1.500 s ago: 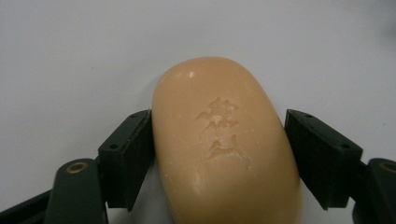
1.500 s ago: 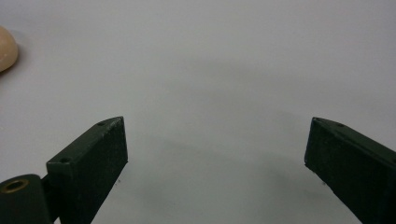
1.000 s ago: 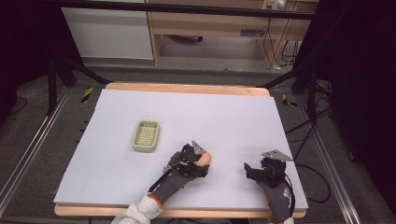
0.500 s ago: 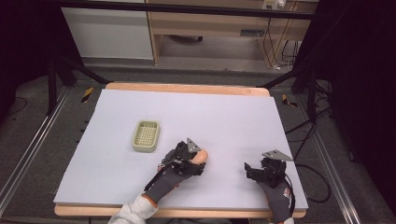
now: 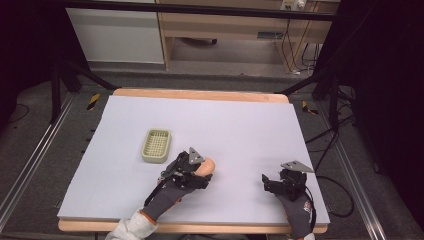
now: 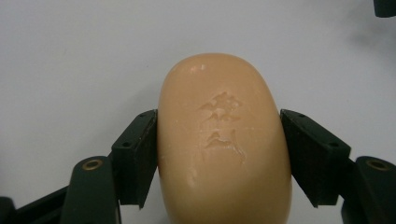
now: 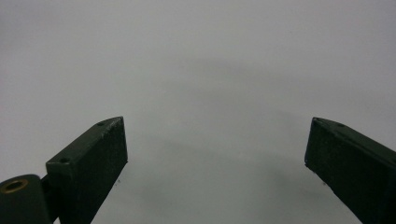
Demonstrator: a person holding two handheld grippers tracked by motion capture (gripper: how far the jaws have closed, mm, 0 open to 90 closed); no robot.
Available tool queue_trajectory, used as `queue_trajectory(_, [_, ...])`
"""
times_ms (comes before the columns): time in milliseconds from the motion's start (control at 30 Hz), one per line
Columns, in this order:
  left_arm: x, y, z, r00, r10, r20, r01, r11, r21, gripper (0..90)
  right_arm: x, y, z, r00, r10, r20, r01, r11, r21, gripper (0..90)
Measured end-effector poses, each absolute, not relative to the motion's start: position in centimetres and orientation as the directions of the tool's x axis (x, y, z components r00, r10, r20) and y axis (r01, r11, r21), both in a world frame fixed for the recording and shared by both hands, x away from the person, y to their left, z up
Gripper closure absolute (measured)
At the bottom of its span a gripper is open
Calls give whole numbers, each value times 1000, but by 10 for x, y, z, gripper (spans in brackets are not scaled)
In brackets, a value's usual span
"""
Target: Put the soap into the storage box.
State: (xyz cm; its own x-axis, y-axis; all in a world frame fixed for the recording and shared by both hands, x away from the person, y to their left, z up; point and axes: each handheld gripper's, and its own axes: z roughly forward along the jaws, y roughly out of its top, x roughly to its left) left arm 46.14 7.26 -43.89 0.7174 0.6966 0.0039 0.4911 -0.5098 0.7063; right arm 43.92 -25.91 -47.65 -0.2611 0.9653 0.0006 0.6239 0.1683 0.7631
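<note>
Light falls evenly from overhead on the pale tabletop (image 5: 240, 125), while the room around it sinks into near black. The soap (image 6: 224, 144) up close looks soft-focused, with faint glare near its top. Blurred shadows spread under the right tongs (image 7: 215, 172).

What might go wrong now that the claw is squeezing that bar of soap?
The soap is rounded and smooth, and the left claw grips only its sides, so it may squirt out. The surface is already scuffed, so pressing harder could dent it. The soap dish is small, so the soap might land on its rim.
</note>
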Motion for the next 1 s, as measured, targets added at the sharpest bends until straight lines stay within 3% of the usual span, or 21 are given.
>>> queue_trajectory(1000, [475,122,-424,628,778,-11,528,-415,741,313,436,-260,-474,-267,964,7,613,164,773,62])
